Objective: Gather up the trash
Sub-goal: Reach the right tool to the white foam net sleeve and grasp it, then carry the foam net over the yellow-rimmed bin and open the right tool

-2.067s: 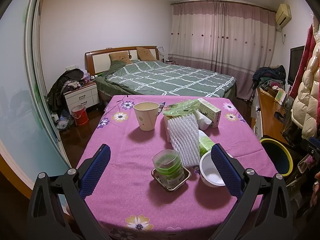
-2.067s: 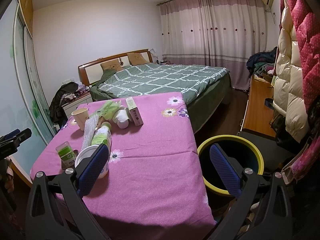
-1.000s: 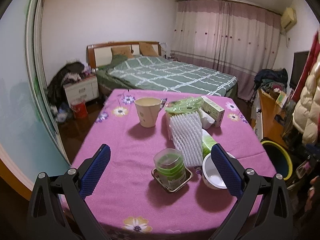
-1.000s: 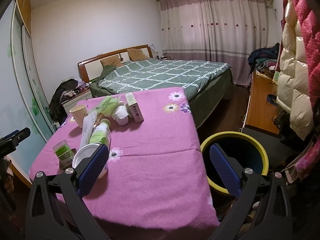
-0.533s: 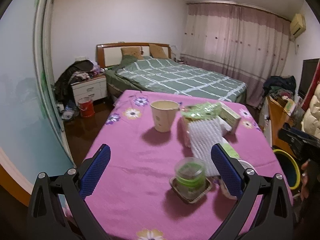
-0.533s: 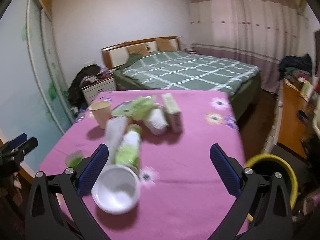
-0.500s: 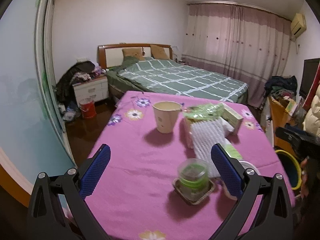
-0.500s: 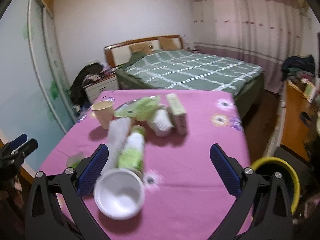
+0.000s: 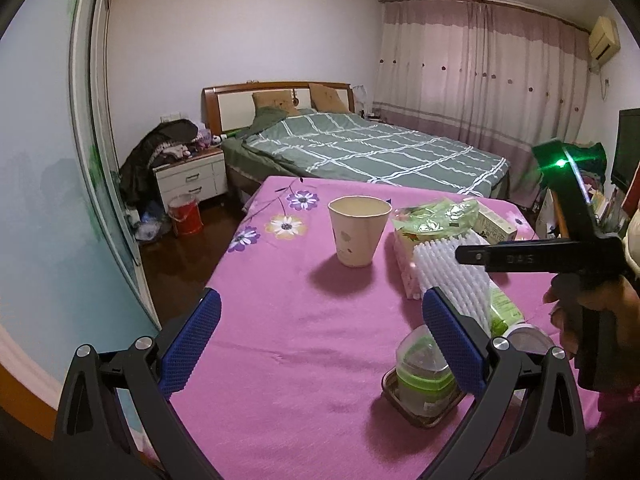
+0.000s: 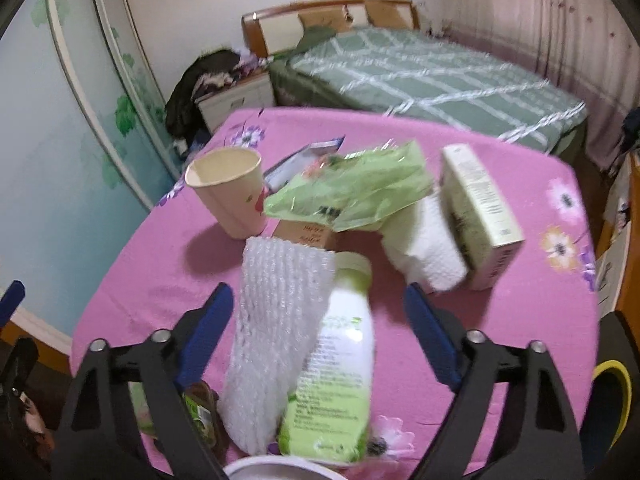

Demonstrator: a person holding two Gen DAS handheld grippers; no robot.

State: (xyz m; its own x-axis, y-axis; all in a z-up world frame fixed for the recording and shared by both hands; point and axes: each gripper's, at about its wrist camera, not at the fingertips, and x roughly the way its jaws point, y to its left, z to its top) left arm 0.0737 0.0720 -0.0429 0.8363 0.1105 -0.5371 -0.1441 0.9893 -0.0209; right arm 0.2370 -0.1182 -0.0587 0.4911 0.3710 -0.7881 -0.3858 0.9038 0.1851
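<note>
Closing the right gripper [image 10: 318,322] around the white-and-green plastic bottle [image 10: 334,376] and white foam net sleeve [image 10: 276,332] lying between its fingers on the pink-clothed bench [image 10: 532,312]; not yet pinched. Best centred before squeezing. Left gripper [image 9: 320,344] wide open, empty.

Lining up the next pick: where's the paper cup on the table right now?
The paper cup stands upright on the pink tablecloth, left of the trash pile in both views, next to the green wrapper and beyond the white foam sleeve.
</note>
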